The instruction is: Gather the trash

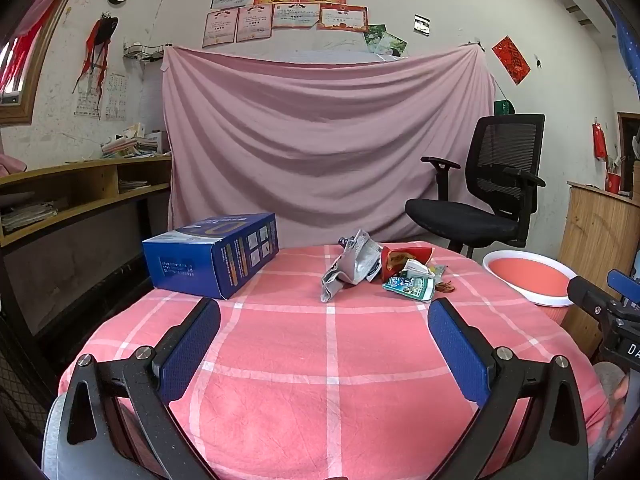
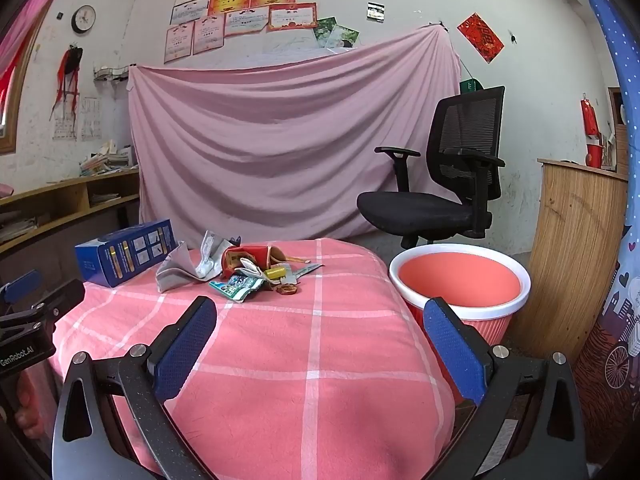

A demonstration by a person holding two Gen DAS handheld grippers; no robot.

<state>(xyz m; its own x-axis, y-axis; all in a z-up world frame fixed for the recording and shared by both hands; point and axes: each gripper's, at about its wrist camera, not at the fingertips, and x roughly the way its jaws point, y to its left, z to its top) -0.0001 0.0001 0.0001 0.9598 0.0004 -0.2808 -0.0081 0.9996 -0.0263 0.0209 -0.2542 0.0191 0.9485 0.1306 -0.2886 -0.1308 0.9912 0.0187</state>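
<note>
Right gripper (image 2: pixel 320 312): we see its blue-padded jaws spread wide, nothing between them, above the pink checked tablecloth (image 2: pixel 320 360).
Trash pile (image 2: pixel 244 270): we find crumpled grey paper, a red packet, a green-white wrapper and small scraps heaped together at the far side of the cloth.
Blue box (image 2: pixel 124 252): lies just left of the pile.
Pink bin (image 2: pixel 460 280): stands beside the table's right edge, mouth up.
Left gripper (image 2: pixel 24 304): we glimpse it at the left edge.

We see a pink cloth with white checks (image 1: pixel 328 360), a salmon bin with white rim (image 2: pixel 460 280), a blue cardboard box (image 1: pixel 212 256)
</note>
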